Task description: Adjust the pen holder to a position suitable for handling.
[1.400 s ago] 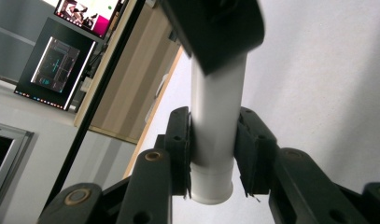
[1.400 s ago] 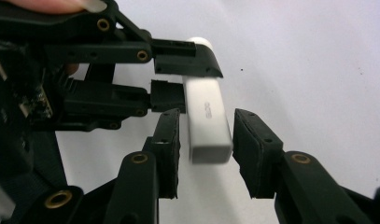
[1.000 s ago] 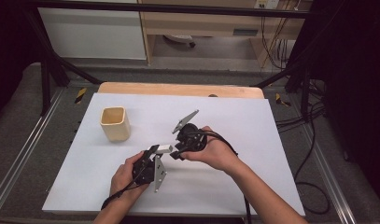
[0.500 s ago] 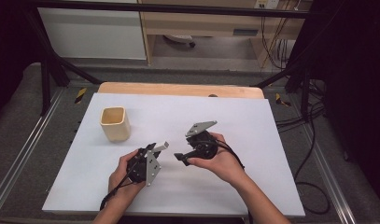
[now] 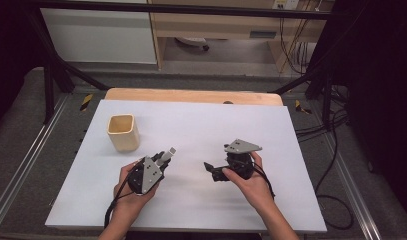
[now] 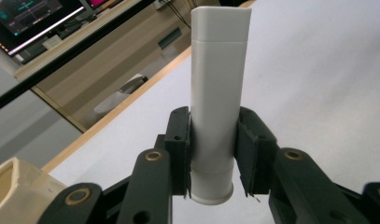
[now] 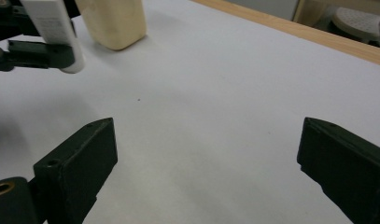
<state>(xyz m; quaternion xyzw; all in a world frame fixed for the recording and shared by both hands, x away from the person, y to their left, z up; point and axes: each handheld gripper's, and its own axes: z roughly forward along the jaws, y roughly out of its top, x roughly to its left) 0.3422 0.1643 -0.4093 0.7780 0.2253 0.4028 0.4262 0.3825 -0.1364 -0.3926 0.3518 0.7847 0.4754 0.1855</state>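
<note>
White table (image 5: pixel 291 200) lies bare across its middle and right, beige cup (image 5: pixel 123 132) sits upper left, right gripper (image 5: pixel 211 170) at lower centre has jaws spread wide over bare surface, left gripper (image 5: pixel 163 157) lower left pinches a white tube (image 6: pixel 218 93) near the cup.

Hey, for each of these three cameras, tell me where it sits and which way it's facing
High view: above the person's side, looking forward and down on the white table; both forearms and hands enter below.
Left gripper view: rides the left gripper, looking along its fingers clamped on a white tube.
Right gripper view: rides the right gripper, fingers apart over the table.
Shared: all show the beige cup.
</note>
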